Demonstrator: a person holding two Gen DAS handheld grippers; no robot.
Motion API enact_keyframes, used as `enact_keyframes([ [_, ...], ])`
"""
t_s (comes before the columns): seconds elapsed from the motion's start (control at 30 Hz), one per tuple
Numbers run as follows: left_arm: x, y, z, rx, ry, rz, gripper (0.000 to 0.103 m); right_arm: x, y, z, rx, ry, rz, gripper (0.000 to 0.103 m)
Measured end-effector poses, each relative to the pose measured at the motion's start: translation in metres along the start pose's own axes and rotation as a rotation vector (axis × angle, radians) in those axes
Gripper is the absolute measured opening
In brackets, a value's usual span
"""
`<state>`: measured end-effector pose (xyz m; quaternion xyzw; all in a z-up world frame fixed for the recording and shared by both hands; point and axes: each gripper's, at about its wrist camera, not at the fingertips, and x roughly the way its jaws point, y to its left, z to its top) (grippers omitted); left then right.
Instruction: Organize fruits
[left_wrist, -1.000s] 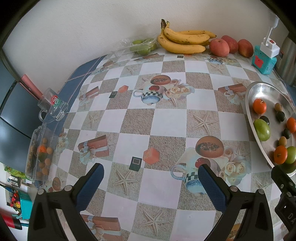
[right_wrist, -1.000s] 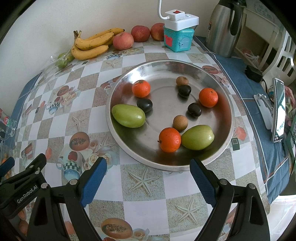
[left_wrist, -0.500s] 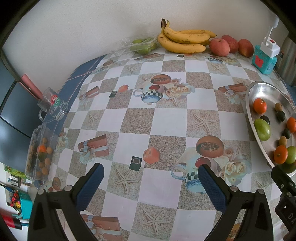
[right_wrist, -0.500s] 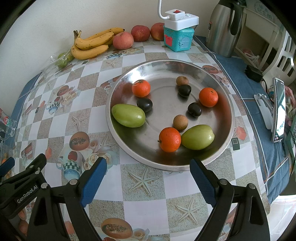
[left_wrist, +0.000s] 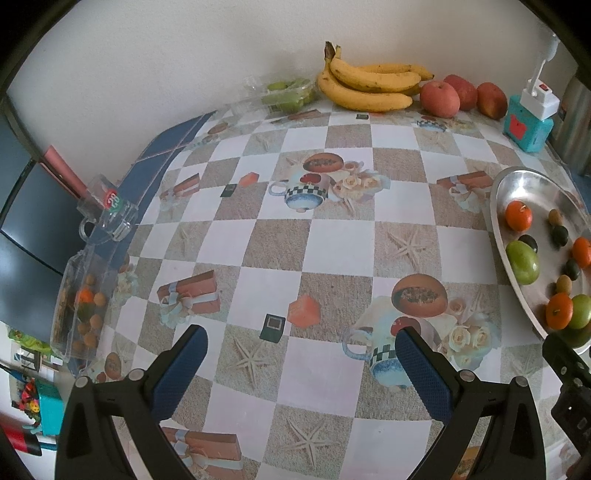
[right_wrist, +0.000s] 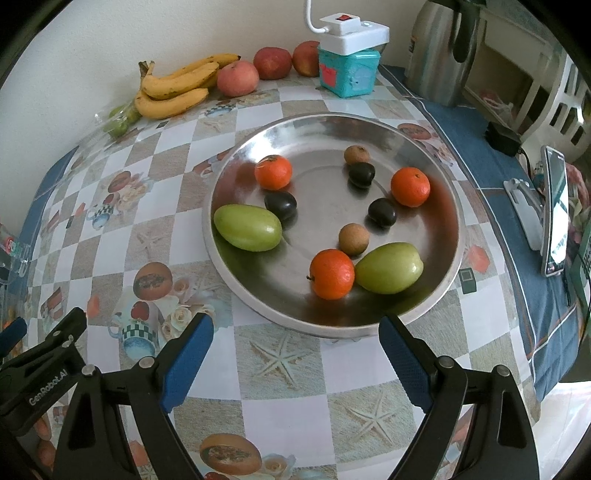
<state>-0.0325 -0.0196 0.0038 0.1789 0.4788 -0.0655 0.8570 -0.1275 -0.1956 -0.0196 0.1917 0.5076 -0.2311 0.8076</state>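
Note:
A round steel tray (right_wrist: 369, 127) on the patterned table holds three oranges (right_wrist: 331, 273), two green mangoes (right_wrist: 247, 227), three dark plums (right_wrist: 280, 205) and two small brown fruits (right_wrist: 354, 238). My right gripper (right_wrist: 295, 332) is open and empty just in front of the tray's near rim. My left gripper (left_wrist: 301, 345) is open and empty over the table's middle, left of the tray (left_wrist: 524, 184). Bananas (left_wrist: 369, 86) and three red apples (left_wrist: 439, 99) lie by the back wall.
A clear box of green fruit (left_wrist: 284, 92) sits left of the bananas. A clear box with small fruits (left_wrist: 83, 306) and a glass mug (left_wrist: 107, 214) stand at the table's left edge. A teal box with power strip (right_wrist: 349, 55), a steel kettle (right_wrist: 443, 48) and a phone stand (right_wrist: 554, 206) are at the right.

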Motion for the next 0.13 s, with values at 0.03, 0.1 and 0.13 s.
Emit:
enact_keyframes([
  [0.03, 0.0000, 0.0001, 0.0003, 0.001, 0.000, 0.000, 0.103, -0.0001, -0.0008, 0.0002, 0.002, 0.001, 0.000, 0.091],
  [0.1, 0.0009, 0.0010, 0.0013, 0.000, 0.005, -0.001, 0.103, -0.0005, -0.0016, 0.0004, 0.003, 0.002, 0.002, 0.092],
  [0.13, 0.0013, 0.0019, 0.0022, -0.001, 0.007, -0.003, 0.103, -0.0004, -0.0015, 0.0011, 0.001, 0.003, 0.002, 0.092],
])
